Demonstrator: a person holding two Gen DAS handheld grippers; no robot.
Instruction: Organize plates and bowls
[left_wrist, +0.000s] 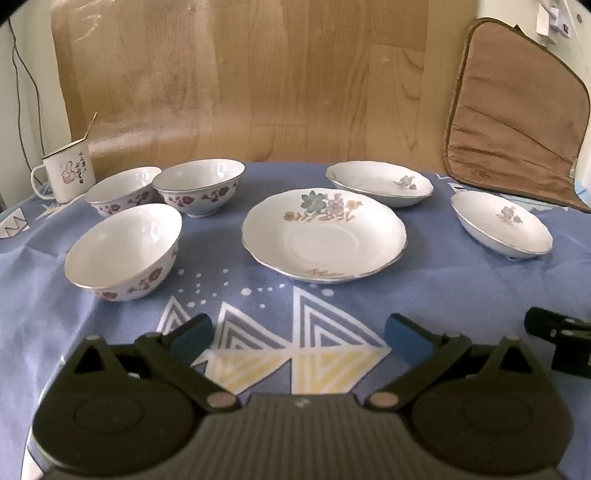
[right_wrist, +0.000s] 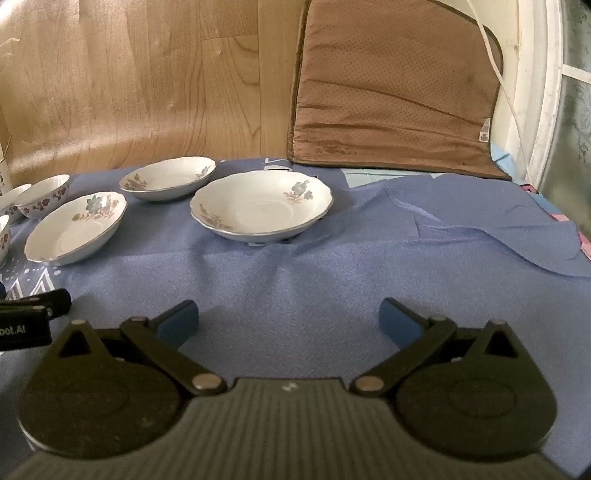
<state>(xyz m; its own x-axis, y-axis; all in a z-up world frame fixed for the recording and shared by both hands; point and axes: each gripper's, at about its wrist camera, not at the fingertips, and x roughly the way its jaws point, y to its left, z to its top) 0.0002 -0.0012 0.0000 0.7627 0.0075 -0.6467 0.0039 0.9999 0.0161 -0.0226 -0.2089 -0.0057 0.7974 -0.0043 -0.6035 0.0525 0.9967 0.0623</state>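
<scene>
Three white bowls with red flowers stand on the blue cloth at the left: a near bowl (left_wrist: 123, 253), a back left bowl (left_wrist: 123, 190) and a back right bowl (left_wrist: 199, 186). Three white flowered plates lie to the right: a large middle plate (left_wrist: 325, 240), a back plate (left_wrist: 380, 182) and a right plate (left_wrist: 504, 229). The same plates show in the right wrist view: (right_wrist: 75, 229), (right_wrist: 168, 177), (right_wrist: 260, 206). My left gripper (left_wrist: 299, 334) is open and empty, short of the dishes. My right gripper (right_wrist: 288, 321) is open and empty over bare cloth.
A white enamel mug (left_wrist: 66, 173) stands at the far left behind the bowls. A brown cushion (right_wrist: 391, 92) leans against the wooden wall at the back right. A window frame (right_wrist: 543, 92) is at the far right. The cloth (right_wrist: 443, 240) is wrinkled on the right.
</scene>
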